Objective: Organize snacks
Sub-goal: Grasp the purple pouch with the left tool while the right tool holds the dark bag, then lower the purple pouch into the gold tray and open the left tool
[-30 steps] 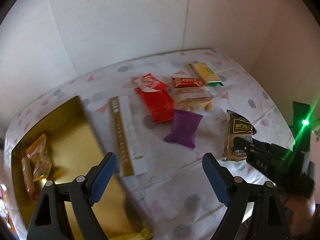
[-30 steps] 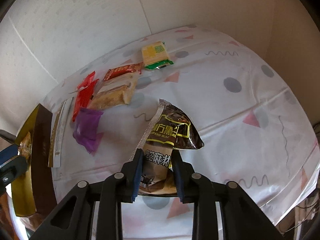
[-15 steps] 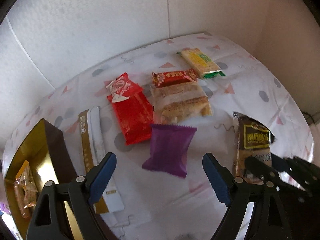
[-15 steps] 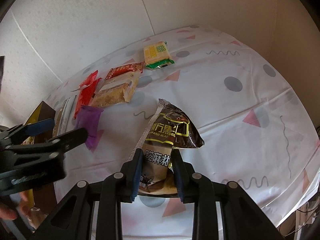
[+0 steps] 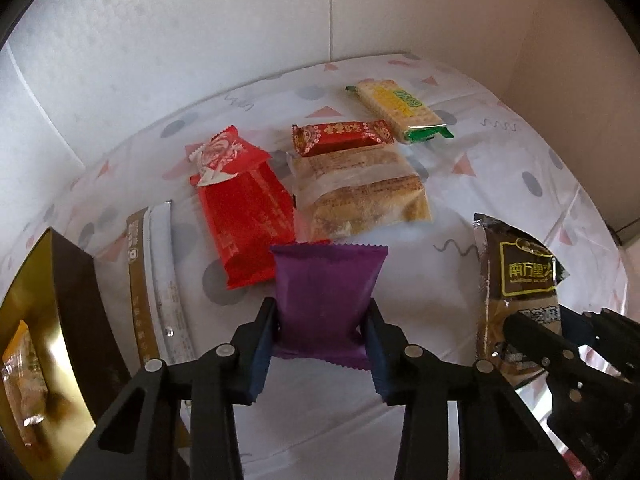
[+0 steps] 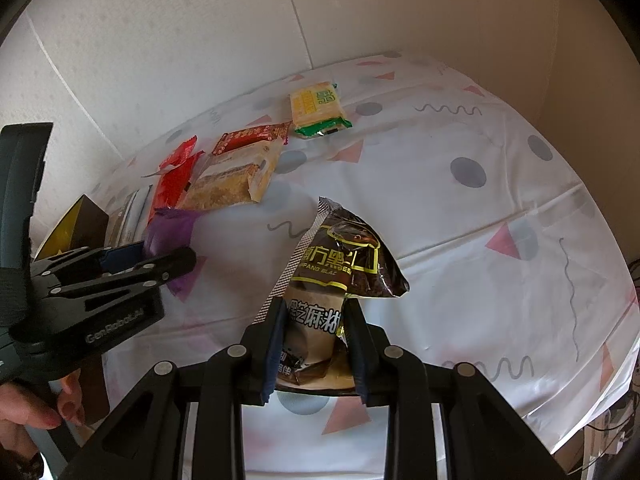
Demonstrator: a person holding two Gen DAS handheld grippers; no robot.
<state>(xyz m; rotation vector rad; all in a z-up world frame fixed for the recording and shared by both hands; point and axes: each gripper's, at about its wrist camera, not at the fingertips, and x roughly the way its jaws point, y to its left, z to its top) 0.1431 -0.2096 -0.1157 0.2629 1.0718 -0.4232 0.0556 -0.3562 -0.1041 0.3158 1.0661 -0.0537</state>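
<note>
My left gripper (image 5: 322, 322) is shut on the near end of a purple snack packet (image 5: 326, 288) that lies on the patterned tablecloth. It shows from the side in the right wrist view (image 6: 160, 258). My right gripper (image 6: 314, 334) is shut on a brown sesame snack packet (image 6: 340, 276), also seen at the right of the left wrist view (image 5: 516, 280). A gold box (image 5: 52, 320) with an orange packet (image 5: 24, 384) inside stands at the left.
Behind the purple packet lie a red packet (image 5: 248, 220), a small red-and-white packet (image 5: 224, 156), a tan cake packet (image 5: 360, 196), a red bar (image 5: 340, 136), a yellow cracker packet (image 5: 400, 110) and a long gold-and-white sachet (image 5: 156, 280). White walls close the back.
My left gripper has swung right from the gold box to the purple packet and closed on it. My right gripper has held the brown packet still.
</note>
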